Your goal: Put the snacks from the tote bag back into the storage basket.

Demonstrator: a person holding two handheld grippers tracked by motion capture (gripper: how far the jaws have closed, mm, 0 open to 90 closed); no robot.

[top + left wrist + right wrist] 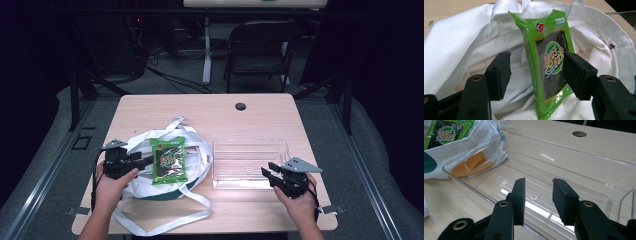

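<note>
So on the bench [250,117] the tote bag [145,187] sits left, snack packet [169,160] lying on it, and the clear tray [250,162] just to its right. Chair [262,47] stands behind the bench.

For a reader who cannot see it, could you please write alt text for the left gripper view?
A green seaweed snack packet lies on a white cloth bag, between the open black jaws of the left gripper. One jaw touches or nearly touches the packet's edge; the other stands apart. Wooden table shows behind.

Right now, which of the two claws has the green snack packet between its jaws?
The left claw: its open jaws stand on either side of the green snack packet in the white bag. The right claw points into the clear bin.
</note>
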